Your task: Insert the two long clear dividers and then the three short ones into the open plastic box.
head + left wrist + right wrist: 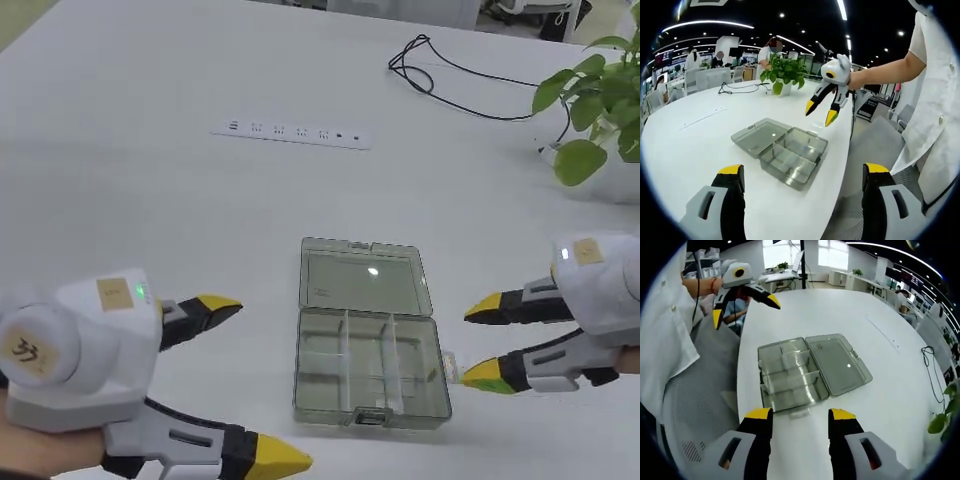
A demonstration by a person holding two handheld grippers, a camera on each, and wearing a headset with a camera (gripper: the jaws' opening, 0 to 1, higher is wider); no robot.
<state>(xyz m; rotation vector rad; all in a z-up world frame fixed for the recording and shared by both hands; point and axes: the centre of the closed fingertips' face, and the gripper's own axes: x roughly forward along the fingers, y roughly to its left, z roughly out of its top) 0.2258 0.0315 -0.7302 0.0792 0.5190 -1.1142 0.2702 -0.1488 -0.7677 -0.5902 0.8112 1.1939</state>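
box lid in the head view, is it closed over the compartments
No, the lid lies folded back flat on the table, leaving the compartments of the box open to view.

right hand-held gripper (800, 415) jaws apart | open plastic box (839, 363) just ahead | dividers (790, 374) inside

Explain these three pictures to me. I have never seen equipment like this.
A person holds a white grasping tool with yellow-tipped black jaws in each hand. The head view comes from a headset camera, looking down at the left tool and right tool. Each round picture comes from a camera riding on one tool. On the white table lies a smoky clear plastic box, lid open flat, with clear dividers inside. A small clear piece lies beside it. Behind are a white power strip, black cable and green potted plant. Both tools are open and empty.
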